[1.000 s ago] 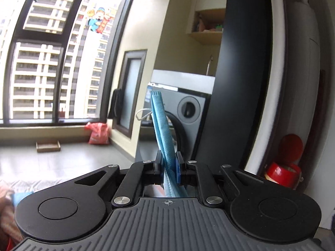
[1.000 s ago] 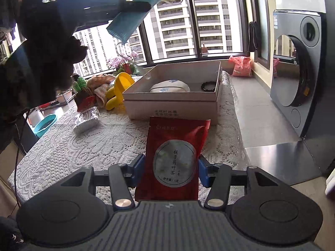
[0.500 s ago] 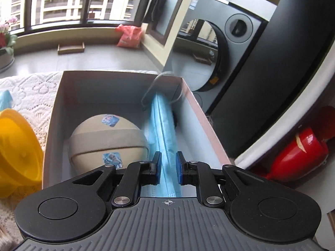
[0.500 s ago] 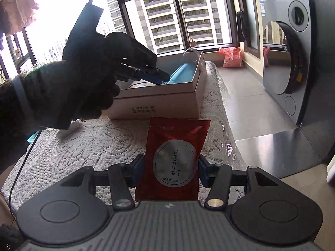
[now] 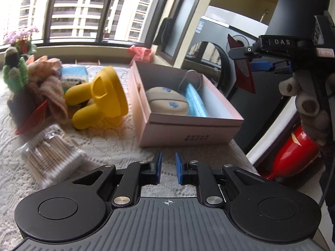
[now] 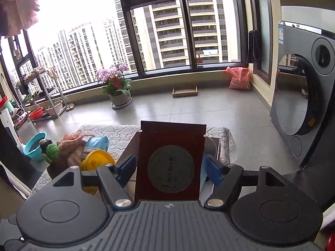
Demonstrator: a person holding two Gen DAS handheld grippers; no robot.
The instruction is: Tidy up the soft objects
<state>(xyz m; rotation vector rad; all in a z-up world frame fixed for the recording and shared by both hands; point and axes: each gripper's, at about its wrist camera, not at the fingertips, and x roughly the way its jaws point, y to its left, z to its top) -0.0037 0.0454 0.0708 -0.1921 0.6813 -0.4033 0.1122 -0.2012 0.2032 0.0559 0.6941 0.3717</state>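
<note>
An open pink box (image 5: 188, 123) stands on the lace-covered table. In it lie a blue face mask (image 5: 195, 102) and a beige rounded pad (image 5: 167, 103). My left gripper (image 5: 167, 168) is open and empty, low over the table in front of the box. My right gripper (image 6: 169, 167) is shut on a red tea packet (image 6: 170, 161) and holds it upright above the box (image 6: 215, 146). In the left wrist view the right gripper (image 5: 253, 62) with the packet (image 5: 242, 73) hangs above the box's right side.
Left of the box lie a yellow soft toy (image 5: 98, 98), a knitted cactus (image 5: 14, 71), pinkish cloths (image 5: 50, 87), a blue tissue pack (image 5: 73, 75) and a cotton swab pack (image 5: 50, 156). A washing machine (image 6: 303, 96) stands to the right. A red object (image 5: 293, 152) sits beyond the table's right edge.
My left gripper let go of the blue mask in the box, opened and pulled back and up. My right gripper moved the tea packet forward over the box.
</note>
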